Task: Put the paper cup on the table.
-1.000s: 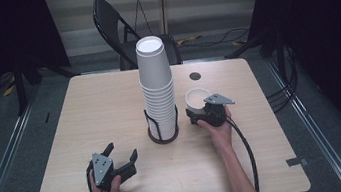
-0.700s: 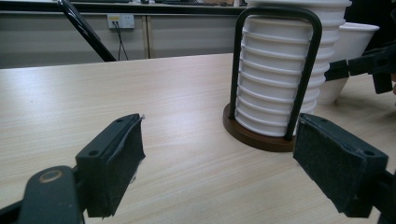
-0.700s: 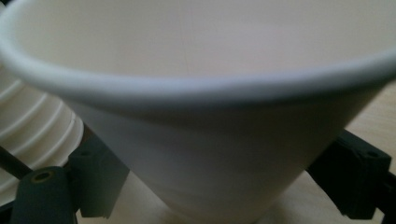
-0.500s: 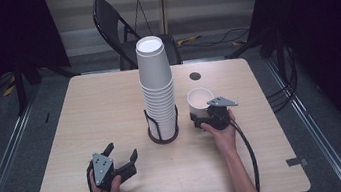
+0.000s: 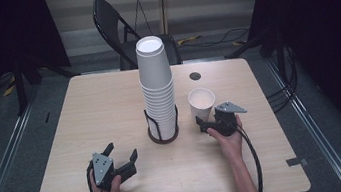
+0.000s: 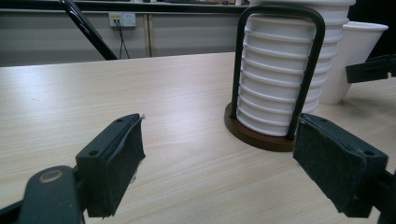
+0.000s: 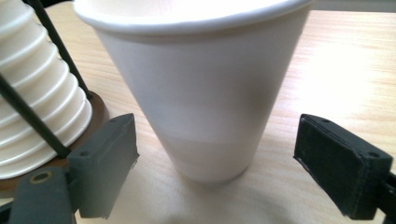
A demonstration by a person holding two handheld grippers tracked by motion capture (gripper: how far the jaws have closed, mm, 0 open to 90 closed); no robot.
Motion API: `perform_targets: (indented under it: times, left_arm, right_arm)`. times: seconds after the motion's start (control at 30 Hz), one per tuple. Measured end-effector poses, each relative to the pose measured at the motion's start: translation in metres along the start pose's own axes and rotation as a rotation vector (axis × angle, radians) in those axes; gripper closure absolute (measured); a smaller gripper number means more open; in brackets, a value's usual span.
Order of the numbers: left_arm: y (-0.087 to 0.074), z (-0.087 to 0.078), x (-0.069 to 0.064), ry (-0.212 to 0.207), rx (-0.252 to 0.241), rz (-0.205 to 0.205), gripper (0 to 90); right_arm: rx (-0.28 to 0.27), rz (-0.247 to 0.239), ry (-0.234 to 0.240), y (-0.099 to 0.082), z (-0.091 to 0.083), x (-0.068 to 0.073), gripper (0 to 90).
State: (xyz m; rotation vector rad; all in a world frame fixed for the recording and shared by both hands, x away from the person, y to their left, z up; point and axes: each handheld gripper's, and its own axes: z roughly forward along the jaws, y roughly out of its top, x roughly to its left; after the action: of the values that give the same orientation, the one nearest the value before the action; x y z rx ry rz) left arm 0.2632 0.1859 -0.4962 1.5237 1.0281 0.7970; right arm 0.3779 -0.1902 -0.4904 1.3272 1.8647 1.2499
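White paper cup (image 5: 202, 102) stands upright on the bench (image 5: 85, 113), right of centre, just beside the tall cup stack (image 5: 158, 92) in its wire holder (image 5: 163, 133). The right gripper (image 5: 208, 122) sits at the cup's near side with fingers (image 7: 103, 165) spread wide, one on each side of the cup's base, neither touching it. The left gripper (image 5: 121, 159) rests near the front edge, fingers (image 6: 112, 161) released and empty. Judging by this, the step is either approach or release; a grasp next would call for closing gently on the thin wall without crushing or tipping it.
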Motion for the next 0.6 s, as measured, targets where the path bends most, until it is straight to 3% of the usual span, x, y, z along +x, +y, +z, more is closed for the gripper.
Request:
perform_targets:
  times: [0.43,0.47,0.53,0.6]
  left_arm:
    - [0.000,-0.001,-0.001,0.011,-0.009,-0.001,16.1]
    - [0.000,-0.001,-0.001,0.009,-0.009,-0.003,16.1]
    - [0.000,-0.001,-0.001,0.012,-0.008,-0.005,16.1]
    - [-0.001,-0.001,-0.001,0.012,-0.010,-0.004,16.4]
  right_arm:
    - [-0.105,0.029,0.007,-0.010,-0.033,0.014,13.8]
    - [-0.109,0.023,0.011,-0.010,-0.035,0.016,14.9]
    - [-0.116,0.017,0.023,-0.011,-0.041,0.018,25.1]
    - [-0.132,0.015,0.021,-0.013,-0.047,0.021,20.1]
